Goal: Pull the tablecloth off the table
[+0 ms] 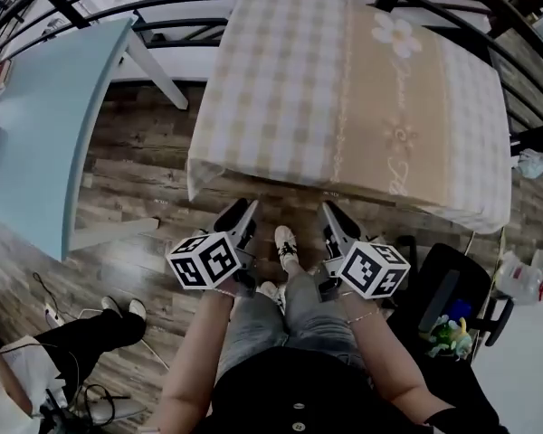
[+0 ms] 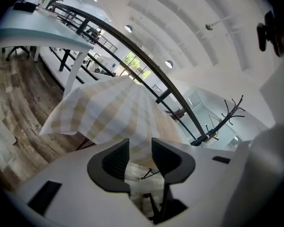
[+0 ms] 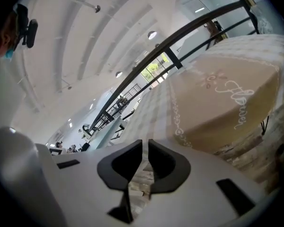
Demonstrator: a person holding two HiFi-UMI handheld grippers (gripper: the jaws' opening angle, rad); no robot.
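Observation:
A beige and white checked tablecloth [image 1: 344,89] with a flower print covers the table ahead, and its near hem hangs over the front edge. Both grippers are held just below that hem, above my shoes, and touch no cloth. My left gripper [image 1: 246,210] points up at the cloth's left part; in the left gripper view [image 2: 140,145] its jaws stand a little apart with nothing between them and the cloth [image 2: 113,108] beyond. My right gripper [image 1: 331,210] is under the beige band; in the right gripper view [image 3: 145,145] only a thin slit shows between its jaws, with the cloth [image 3: 217,98] beyond.
A light blue table [image 1: 45,107] stands to the left with a strip of wood floor between. A black railing [image 1: 163,3] runs behind both tables. A black chair with a toy [image 1: 452,315] is at my right, and a seated person's legs [image 1: 90,333] at lower left.

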